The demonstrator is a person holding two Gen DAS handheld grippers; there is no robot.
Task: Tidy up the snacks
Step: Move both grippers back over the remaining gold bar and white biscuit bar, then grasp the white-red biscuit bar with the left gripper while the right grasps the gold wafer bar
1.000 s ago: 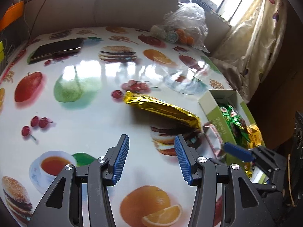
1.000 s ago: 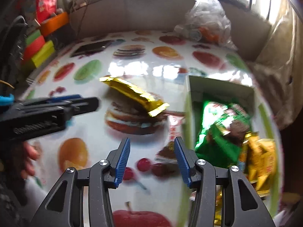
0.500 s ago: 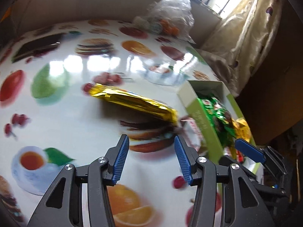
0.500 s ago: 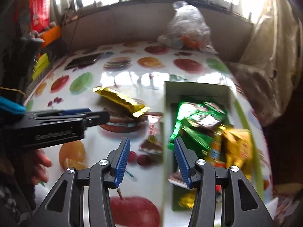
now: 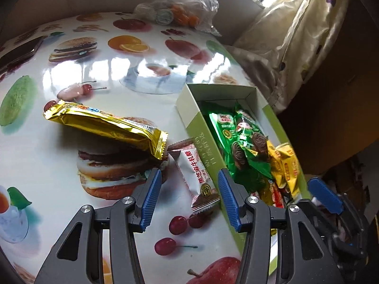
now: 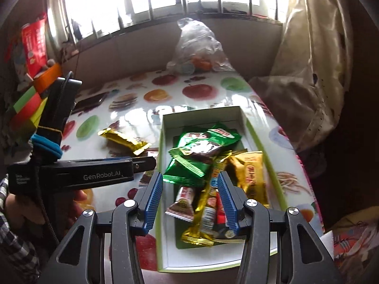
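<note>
On the left of the printed table [image 5: 47, 146] lies the gold bar [image 5: 104, 127], its right end raised over the burger print. Just right of it sits the white candy [image 5: 199, 177], touching or nearly touching the outer wall of the green box [image 5: 203, 142]. The left gripper [image 5: 189, 194] hangs above that candy with its jaws half apart and nothing between the pads. Inside the box are green packs [image 6: 201, 151], a yellow pack [image 6: 251, 172] and a second gold bar [image 6: 206, 208], loosely heaped. The right gripper [image 6: 190, 201] hovers over the box, jaws likewise apart and empty.

The step in hand looks like picking up the white candy. To do it well, the left gripper should come down with one pad on each long side of the wrapper, near its middle, keeping the right pad clear of the box wall, which stands very close. A light squeeze should do, since the wrapper is thin and slippery. Then it should lift straight up before swinging over the rim, so the gold bar's raised end is not nudged.
</note>
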